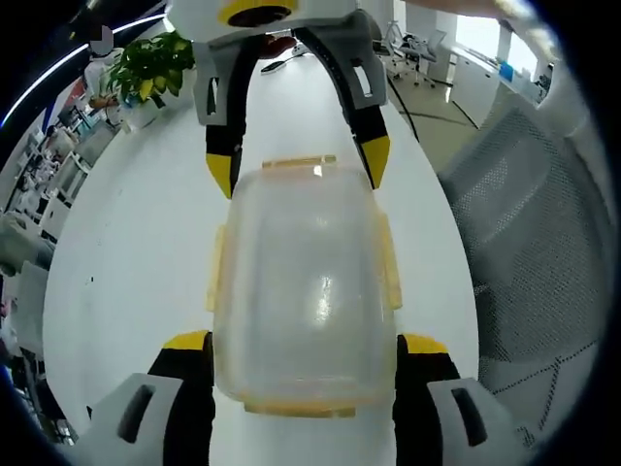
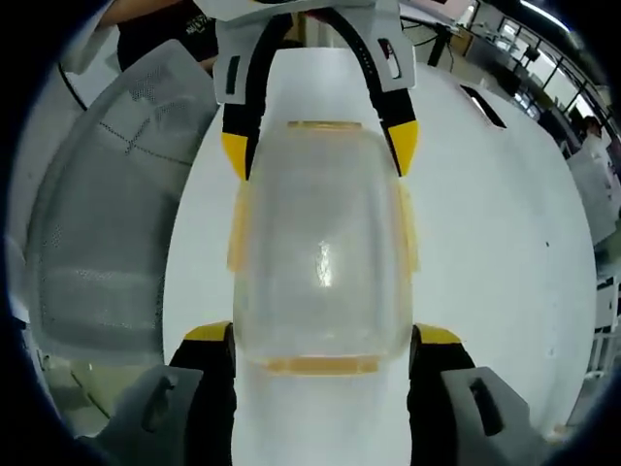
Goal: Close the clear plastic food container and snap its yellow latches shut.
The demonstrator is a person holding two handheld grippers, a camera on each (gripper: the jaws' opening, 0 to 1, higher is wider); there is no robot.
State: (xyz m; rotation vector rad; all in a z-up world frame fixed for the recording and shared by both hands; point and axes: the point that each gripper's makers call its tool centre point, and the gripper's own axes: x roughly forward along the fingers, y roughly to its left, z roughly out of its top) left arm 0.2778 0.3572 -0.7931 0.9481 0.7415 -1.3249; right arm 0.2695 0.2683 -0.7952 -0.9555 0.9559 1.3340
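Left gripper view, item one: clear plastic food container (image 1: 303,286), lid on, lying on the white table (image 1: 136,272) between the two grippers, which face each other across it. Yellow latches: one at the far end (image 1: 299,162), one at the near end (image 1: 296,406), one on each long side (image 1: 215,267) (image 1: 390,262). Whether any is snapped home cannot be told from these pictures.

Item two: left gripper (image 1: 303,354). Jaws spread wide, released, one on each side of the container's near end, holding nothing; contact with the walls cannot be confirmed.

Item three: right gripper (image 1: 301,165), entering from the far side, jaws likewise spread and empty, its yellow tips just beside the container's far corners. Judged purpose of the arrangement: each tool brackets one end so the box cannot slide while an end latch is pressed down.

Right gripper view, same container (image 2: 322,262) seen from the opposite end, with right gripper (image 2: 323,354) near and left gripper (image 2: 320,146) far; both again open.

Items particular to one view: the left gripper view holds a potted green plant (image 1: 150,63) at the table's far left and a grey mesh chair (image 1: 539,233) to the right. The right gripper view puts the mesh chair (image 2: 107,194) on its left, and also shows a person's dark sleeve (image 2: 160,24) behind the far gripper.
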